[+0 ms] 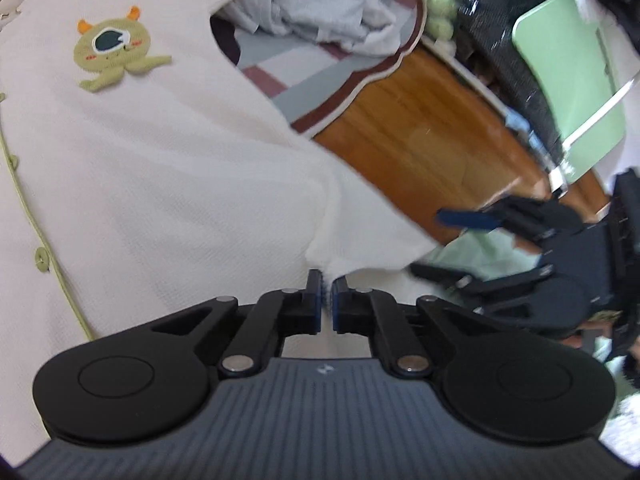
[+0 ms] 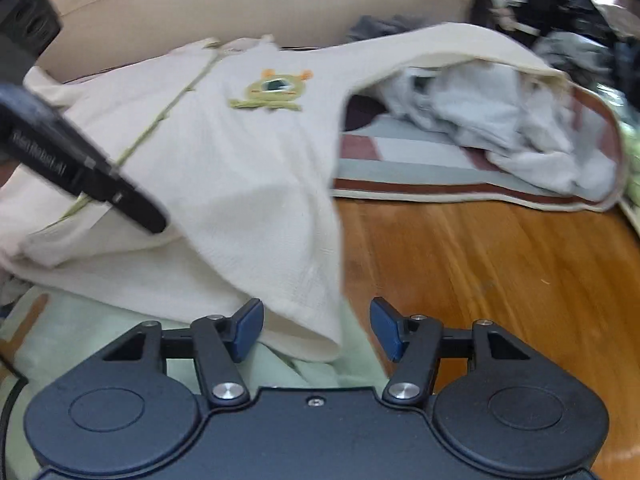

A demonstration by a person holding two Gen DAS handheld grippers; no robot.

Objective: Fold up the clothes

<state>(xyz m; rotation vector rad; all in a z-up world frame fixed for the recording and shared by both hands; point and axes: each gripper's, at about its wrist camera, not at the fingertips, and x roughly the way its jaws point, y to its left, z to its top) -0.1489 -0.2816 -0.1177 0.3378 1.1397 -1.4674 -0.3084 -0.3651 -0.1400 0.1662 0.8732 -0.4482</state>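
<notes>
**A:** Where is the garment?

**B:** The cream baby cardigan [image 1: 160,152] lies spread over the patterned mat [image 1: 360,92], its near part hanging off toward the cameras above the wooden floor [image 1: 420,128]. A green placket with green buttons [image 1: 41,259] runs down its front, and a green one-eyed monster patch [image 1: 116,54] with orange horns is sewn on the chest.

**A:** And the left tongs?

**B:** The left tongs [image 1: 328,292] are together, clamped on a bunched bit of the cardigan's lower edge. The cloth gathers into a small peak right at the blue pads [image 1: 316,288].

**A:** The right ones?

**B:** The right tongs [image 2: 316,328] stand wide apart. A corner of the cardigan's hem hangs between the two blue pads [image 2: 248,332], but neither presses on it. In the left wrist view the same tongs show to the right of the cardigan, blurred, with the fingers spread.

**A:** What lies beneath that hem?

**B:** A pale green cloth [image 2: 100,344], just under the cardigan's near edge.

**A:** Anything else by the cardigan?

**B:** A crumpled grey-white garment [image 2: 500,128] sits on the mat beyond the cardigan's right sleeve, and that sleeve arches over part of it. Behind the cardigan is a beige cushioned surface [image 2: 240,8]. Farther to the right of the cardigan, past the floor, stands a light green chair [image 1: 568,80].
</notes>
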